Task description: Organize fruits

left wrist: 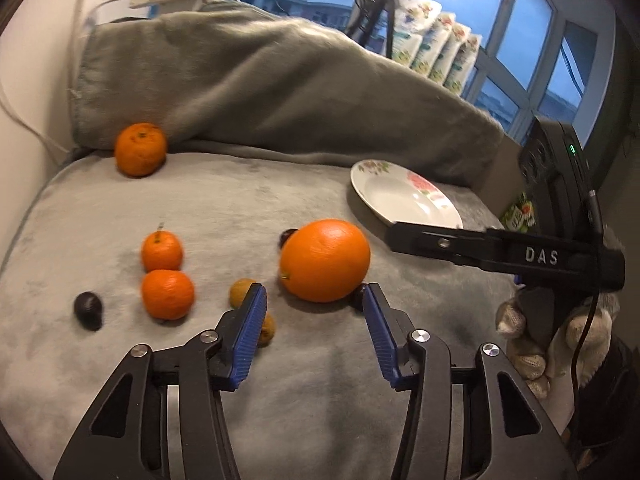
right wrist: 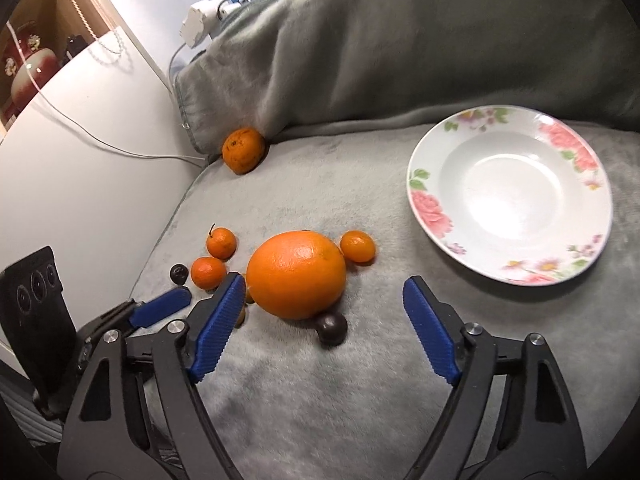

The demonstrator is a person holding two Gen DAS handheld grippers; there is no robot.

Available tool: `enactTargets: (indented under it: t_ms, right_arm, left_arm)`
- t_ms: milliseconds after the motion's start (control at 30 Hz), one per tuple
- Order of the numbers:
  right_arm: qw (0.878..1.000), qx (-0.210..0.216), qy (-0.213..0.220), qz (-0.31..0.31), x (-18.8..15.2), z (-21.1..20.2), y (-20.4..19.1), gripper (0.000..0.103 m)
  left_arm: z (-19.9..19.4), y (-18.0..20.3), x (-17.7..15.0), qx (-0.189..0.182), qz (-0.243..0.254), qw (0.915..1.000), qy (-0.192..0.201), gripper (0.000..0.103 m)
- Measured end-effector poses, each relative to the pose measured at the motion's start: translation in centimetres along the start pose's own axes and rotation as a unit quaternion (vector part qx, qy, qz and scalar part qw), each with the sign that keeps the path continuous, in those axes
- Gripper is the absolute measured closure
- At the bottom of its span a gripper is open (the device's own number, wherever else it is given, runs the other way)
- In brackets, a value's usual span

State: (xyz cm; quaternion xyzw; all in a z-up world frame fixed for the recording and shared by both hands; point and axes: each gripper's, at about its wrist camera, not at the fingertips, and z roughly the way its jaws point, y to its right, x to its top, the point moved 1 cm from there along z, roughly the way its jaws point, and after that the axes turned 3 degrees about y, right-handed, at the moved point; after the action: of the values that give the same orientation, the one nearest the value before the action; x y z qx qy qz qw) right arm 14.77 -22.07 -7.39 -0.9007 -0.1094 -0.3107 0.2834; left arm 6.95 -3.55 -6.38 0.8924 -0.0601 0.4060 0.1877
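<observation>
We see our left tool (left wrist: 314, 294) standing released over the grey blanket (left wrist: 200, 208), its blue pads apart with nothing between them. The large orange (left wrist: 325, 260) lies just beyond its tips, slightly toward the right finger. A small brownish fruit (left wrist: 241, 291) sits right behind the left pad, and another peeks out below it. Further left of this tool lie two small tangerines (left wrist: 167, 294) touching one another, and past them a dark plum (left wrist: 88, 310). Far ahead to the left a medium orange (left wrist: 140, 149) rests against the raised fold of the blanket.

Our right tool (right wrist: 325, 294) is also released, jaws wide and bare. The large orange (right wrist: 296, 275) sits just ahead, close to its left finger, with a dark round fruit (right wrist: 331, 328) touching the orange's near side, between the fingers. A small tangerine (right wrist: 358, 246) lies beyond the orange. Ahead and right of this tool stands the flowered plate (right wrist: 430, 208), holding no fruit. The left tool's blue pad (right wrist: 162, 308) shows just left of our right tool's left finger. A gloved hand (left wrist: 560, 336) grips the right tool's handle.
</observation>
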Motion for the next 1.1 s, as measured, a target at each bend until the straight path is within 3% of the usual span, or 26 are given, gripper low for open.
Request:
enactTargets:
  t_ms: [833, 900, 1100]
  right_arm:
    - [0.996, 0.057, -0.064, 0.035, 0.7, 5.1, 0.0, 0.021]
    - [0.995, 0.06, -0.068, 0.035, 0.7, 5.3, 0.0, 0.031]
    - [0.995, 0.062, -0.072, 0.036, 0.7, 5.5, 0.0, 0.032]
  left_arm:
    - [4.3, -0.2, 0.4, -0.013, 0.022, 0.9989, -0.039, 0.059]
    - [4.4, -0.2, 0.4, -0.012, 0.021, 0.9989, -0.039, 0.059]
    - [4.5, 0.0, 0.5, -0.011, 0.025, 0.9989, -0.038, 0.059]
